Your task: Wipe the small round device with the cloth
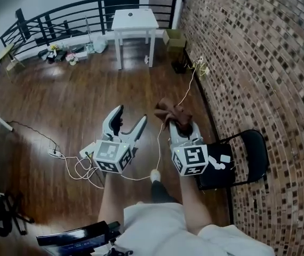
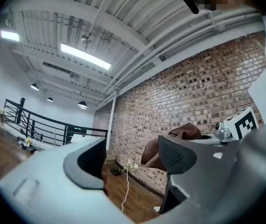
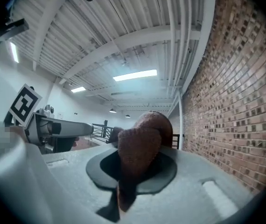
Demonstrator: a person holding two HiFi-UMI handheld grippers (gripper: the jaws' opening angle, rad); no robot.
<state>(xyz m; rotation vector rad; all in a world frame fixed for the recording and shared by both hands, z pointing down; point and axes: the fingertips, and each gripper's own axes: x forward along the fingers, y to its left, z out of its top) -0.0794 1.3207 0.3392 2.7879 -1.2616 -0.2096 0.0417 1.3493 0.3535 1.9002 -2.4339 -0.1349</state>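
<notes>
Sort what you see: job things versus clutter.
Job: brown cloth, clamped in the right tongs; left tongs, open and empty. The round device can't be picked out for sure.
Lying about: white table, black chair, power strip, cardboard box.

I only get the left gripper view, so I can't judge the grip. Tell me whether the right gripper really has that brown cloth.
Observer: Yes. The right gripper is shut on the cloth, which bunches up between its jaws.
Operator: Report what's beneath that gripper.
Observer: A black folding chair against the brick wall, small white things on its seat.
Operator: Now the floor near the left gripper.
Observer: A white power strip with cords trailing across the wood.
</notes>
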